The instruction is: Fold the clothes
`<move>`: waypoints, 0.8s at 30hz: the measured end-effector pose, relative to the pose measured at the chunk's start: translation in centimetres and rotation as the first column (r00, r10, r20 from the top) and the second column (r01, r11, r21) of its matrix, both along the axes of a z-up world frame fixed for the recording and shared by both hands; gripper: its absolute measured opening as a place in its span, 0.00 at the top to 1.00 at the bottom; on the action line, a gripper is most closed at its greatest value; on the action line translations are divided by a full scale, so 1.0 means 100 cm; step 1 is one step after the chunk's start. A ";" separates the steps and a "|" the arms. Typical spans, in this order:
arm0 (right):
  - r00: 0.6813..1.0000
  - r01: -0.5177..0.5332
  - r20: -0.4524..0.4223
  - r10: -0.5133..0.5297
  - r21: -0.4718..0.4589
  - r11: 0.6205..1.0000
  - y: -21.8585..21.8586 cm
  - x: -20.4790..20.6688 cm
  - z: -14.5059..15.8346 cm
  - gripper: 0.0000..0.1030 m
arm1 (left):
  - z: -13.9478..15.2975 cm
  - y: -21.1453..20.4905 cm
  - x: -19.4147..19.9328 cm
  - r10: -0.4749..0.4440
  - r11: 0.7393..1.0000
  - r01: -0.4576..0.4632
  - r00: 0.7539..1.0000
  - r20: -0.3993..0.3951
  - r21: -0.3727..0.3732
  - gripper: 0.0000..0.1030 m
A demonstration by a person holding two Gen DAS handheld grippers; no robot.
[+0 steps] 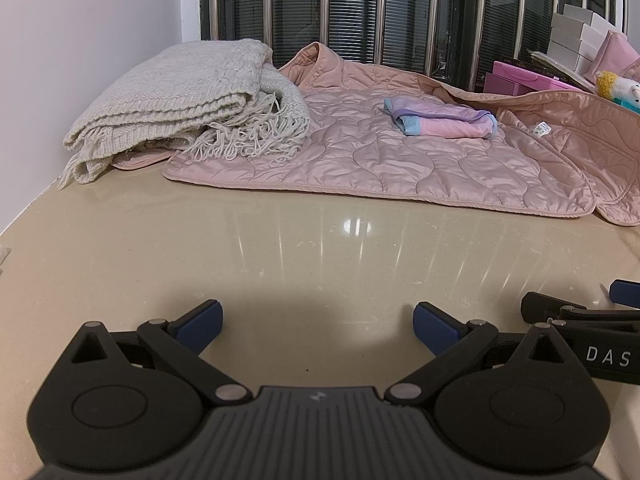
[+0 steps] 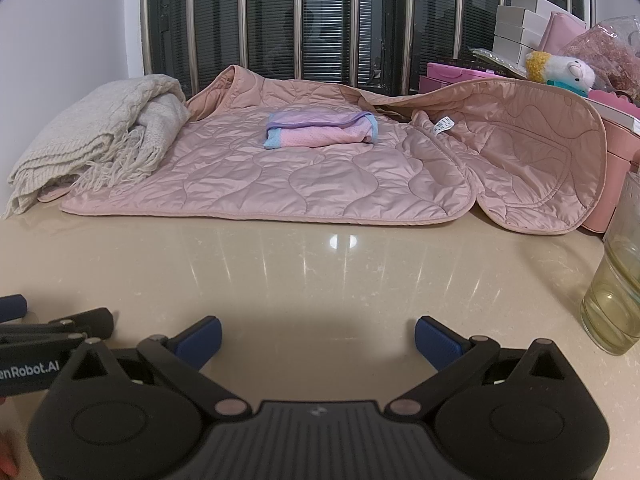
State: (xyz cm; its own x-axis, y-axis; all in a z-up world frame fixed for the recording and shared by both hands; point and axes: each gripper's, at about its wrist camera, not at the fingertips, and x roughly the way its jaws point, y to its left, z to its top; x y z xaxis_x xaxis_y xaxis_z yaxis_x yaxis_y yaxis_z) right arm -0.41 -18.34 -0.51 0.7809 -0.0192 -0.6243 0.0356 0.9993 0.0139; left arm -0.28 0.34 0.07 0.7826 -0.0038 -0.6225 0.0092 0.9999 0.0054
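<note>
A pink quilted jacket point(image 1: 360, 152) point(image 2: 280, 176) lies spread on the beige counter at the back, its right panel folded open toward the boxes. On top of it rests a small folded pink and blue garment point(image 1: 440, 117) point(image 2: 320, 130). A folded cream knitted scarf with fringe point(image 1: 180, 100) point(image 2: 92, 136) sits at the jacket's left edge. My left gripper point(image 1: 317, 320) is open, low over bare counter well in front of the jacket. My right gripper point(image 2: 318, 334) is open too, beside the left one, with nothing between its fingers.
A glass of yellowish liquid point(image 2: 612, 280) stands close on the right. Pink boxes point(image 2: 452, 74), white boxes point(image 2: 516, 28) and a plush toy point(image 2: 560, 70) crowd the back right. A barred window point(image 1: 360, 8) runs behind; a white wall point(image 1: 80, 20) bounds the left. The beige counter point(image 1: 280, 248) is glossy.
</note>
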 end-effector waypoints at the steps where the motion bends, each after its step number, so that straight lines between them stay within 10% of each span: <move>1: 1.000 0.000 0.000 0.000 0.000 1.000 0.000 0.000 0.000 0.00 | 0.000 0.000 0.000 0.000 1.000 0.000 1.000 0.000 0.000 0.00; 24: 1.000 0.004 0.000 -0.004 -0.001 1.000 0.001 0.000 0.000 0.00 | 0.001 -0.001 0.001 0.004 1.000 -0.004 1.000 -0.001 0.010 0.01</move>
State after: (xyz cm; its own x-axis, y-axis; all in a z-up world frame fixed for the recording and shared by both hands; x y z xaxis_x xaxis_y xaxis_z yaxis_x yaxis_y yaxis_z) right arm -0.42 -18.29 -0.50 0.7809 -0.0226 -0.6242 0.0393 0.9991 0.0129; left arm -0.19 0.25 0.15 0.7820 0.0055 -0.6233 0.0053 0.9999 0.0154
